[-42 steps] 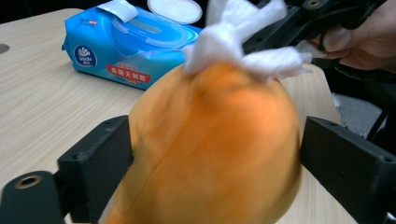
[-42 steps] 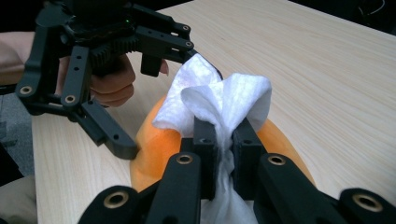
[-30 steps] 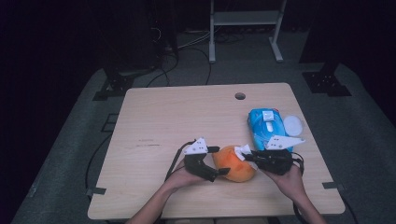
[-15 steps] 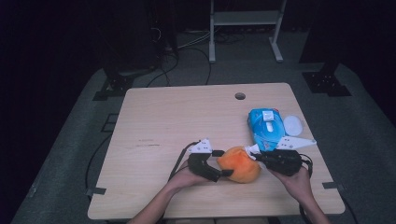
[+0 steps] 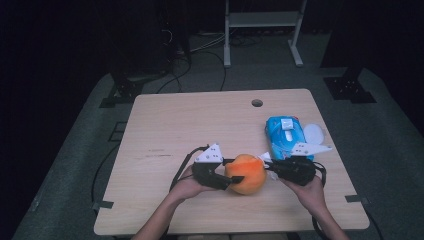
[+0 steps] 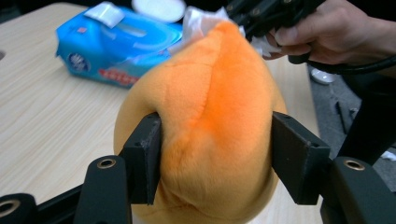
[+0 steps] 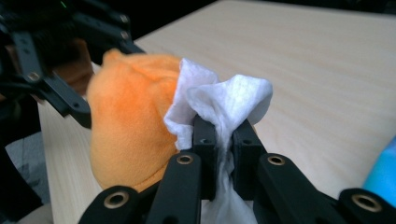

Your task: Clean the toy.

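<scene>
Left gripper (image 6: 212, 163), jaws just closing, clamps the orange plush (image 5: 246, 173) at lower centre of the high view. Right gripper (image 7: 224, 135) pinches a white wipe (image 7: 219, 105) against it. Wiping step; next: rub across fabric. Wipe pack (image 5: 282, 135) farther back.

Left tongs (image 5: 235, 178) have just been closing on the orange plush (image 5: 246, 173), right tongs (image 5: 267, 169) touching it.

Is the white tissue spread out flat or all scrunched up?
Scrunched up. The thin white tissue is bunched into folds, pinched between the shut jaws of the right claw, beside the soft orange plush ball.
</scene>
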`<state>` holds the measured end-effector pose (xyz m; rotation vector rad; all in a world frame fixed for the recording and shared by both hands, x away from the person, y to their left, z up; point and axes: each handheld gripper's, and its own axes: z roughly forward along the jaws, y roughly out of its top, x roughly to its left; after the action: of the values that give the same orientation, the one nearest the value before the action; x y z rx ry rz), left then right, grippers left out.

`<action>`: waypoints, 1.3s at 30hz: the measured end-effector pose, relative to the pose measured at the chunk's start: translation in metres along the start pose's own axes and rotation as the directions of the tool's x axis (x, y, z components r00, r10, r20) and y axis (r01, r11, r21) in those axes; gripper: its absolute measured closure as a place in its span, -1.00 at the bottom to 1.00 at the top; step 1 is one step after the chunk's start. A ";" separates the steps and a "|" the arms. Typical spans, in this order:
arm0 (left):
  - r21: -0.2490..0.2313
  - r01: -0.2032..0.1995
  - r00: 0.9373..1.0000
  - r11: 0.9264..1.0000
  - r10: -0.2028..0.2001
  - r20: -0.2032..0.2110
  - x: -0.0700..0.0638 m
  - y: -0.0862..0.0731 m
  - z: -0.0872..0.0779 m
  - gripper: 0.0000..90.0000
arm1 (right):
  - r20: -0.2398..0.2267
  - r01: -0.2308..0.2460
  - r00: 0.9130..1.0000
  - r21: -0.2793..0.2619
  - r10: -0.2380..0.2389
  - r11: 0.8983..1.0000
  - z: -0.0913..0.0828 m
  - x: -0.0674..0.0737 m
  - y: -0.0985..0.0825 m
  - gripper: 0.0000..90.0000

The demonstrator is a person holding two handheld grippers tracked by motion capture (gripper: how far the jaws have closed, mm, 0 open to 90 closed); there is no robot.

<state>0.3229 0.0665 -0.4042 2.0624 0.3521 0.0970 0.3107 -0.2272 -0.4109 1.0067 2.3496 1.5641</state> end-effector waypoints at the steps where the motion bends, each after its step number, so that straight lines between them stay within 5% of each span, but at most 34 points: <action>1: -0.007 0.019 1.000 1.000 -0.019 0.002 0.001 -0.003 0.002 -0.12 | -0.011 -0.016 1.000 0.011 0.016 1.000 0.005 -0.004 -0.003 0.83; 4: -0.026 0.052 0.999 0.998 -0.052 -0.006 0.005 -0.005 0.003 -0.12 | -0.027 -0.061 0.998 -0.015 0.060 0.998 0.003 -0.011 -0.004 0.83; 14: -0.066 0.061 0.998 0.996 -0.063 -0.029 0.000 -0.006 0.015 -0.23 | -0.029 0.019 0.999 -0.095 -0.022 0.995 -0.018 0.007 0.016 0.83; 21: -0.050 0.023 0.999 0.999 -0.025 -0.028 -0.007 -0.005 0.021 -0.22 | -0.012 0.124 0.992 -0.010 -0.124 0.992 0.002 0.026 0.019 0.83; 25: -0.063 0.044 0.999 0.997 -0.046 -0.023 -0.004 -0.007 0.020 -0.22 | 0.042 0.132 0.990 0.003 -0.132 0.991 -0.004 0.020 0.018 0.83; 29: -0.070 0.035 0.999 0.997 -0.038 -0.034 -0.006 -0.007 0.023 -0.23 | 0.033 0.095 0.995 0.005 -0.095 0.995 -0.010 0.015 0.013 0.83; 35: -0.083 0.060 0.997 0.995 -0.064 -0.049 -0.004 -0.008 0.022 -0.24 | 0.008 0.150 0.989 0.018 -0.151 0.988 -0.002 0.030 0.020 0.83; 39: -0.079 0.050 0.999 0.996 -0.051 -0.016 -0.005 -0.008 0.021 -0.27 | 0.023 0.138 0.990 0.019 -0.138 0.990 0.000 0.021 0.018 0.83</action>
<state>0.3211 0.0507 -0.4211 1.9749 0.4051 0.0975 0.3026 -0.2110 -0.3906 0.8412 2.3649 1.4761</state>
